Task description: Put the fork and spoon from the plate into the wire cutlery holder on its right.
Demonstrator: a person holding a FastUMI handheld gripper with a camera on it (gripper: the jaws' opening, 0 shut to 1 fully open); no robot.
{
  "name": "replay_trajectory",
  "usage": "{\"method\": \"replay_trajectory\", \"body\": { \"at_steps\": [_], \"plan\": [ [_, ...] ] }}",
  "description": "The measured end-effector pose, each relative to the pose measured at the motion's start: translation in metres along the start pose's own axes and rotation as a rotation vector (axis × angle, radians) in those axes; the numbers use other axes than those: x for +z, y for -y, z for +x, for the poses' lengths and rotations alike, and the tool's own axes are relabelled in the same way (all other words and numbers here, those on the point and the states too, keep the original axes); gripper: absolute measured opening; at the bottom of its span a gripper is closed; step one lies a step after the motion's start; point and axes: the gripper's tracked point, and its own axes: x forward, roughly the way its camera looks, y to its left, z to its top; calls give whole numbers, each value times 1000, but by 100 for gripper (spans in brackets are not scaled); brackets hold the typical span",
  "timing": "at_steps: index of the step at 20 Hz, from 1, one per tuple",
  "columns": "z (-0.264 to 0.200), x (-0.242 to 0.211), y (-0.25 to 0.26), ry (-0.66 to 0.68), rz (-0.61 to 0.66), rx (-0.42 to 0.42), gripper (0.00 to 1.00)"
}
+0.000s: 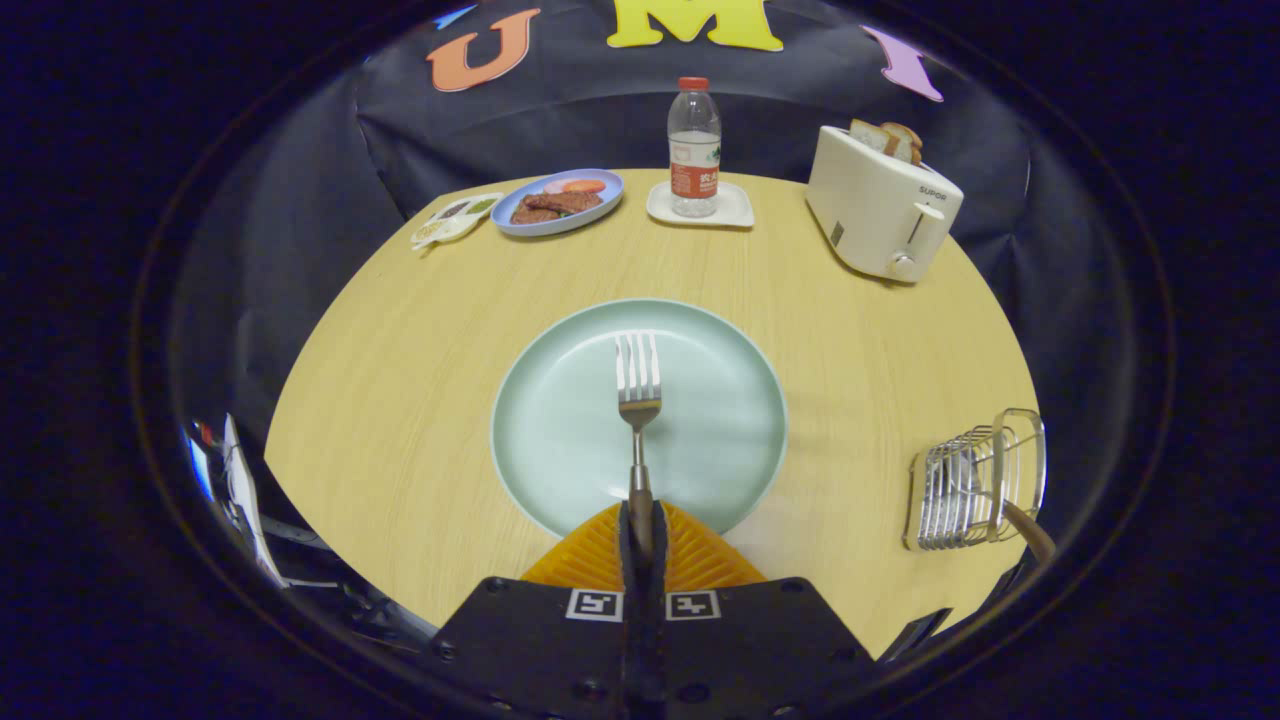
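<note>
Gripping the fork by its handle above the plate, the jaws are closed on it, so the next move looks like carrying it right to the holder, where a handle already rests.

A: How much of the fork shows?

B: The tines and neck, lying over the plate. The end of its handle is hidden between the closed fingers of the hand-held gripper, which pinch it from both sides. They also cover the plate's near rim.

A: And the wire cutlery holder at the lower right?

B: A brown handle pokes out of it. Its working end sits behind the wires, so I can't tell what utensil it is.

A: The far end of the table?

B: The food on the blue plate and in the small tray is too small to identify. The clutter at the lower left is blurred.
</note>
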Motion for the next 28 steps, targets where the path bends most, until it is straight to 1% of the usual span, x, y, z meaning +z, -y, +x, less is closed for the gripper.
{"method": "replay_trajectory", "body": {
  "at_steps": [6,14,20,24,28],
  "plan": [
    [-37,-9,44,38,11,1,1],
    [-79,-19,139,85,85,-53,1],
    [-94,-24,194,108,154,-92,1],
    [-99,-27,212,108,168,-104,2],
    [-102,-30,208,77,167,-91,2]
  ]
}}
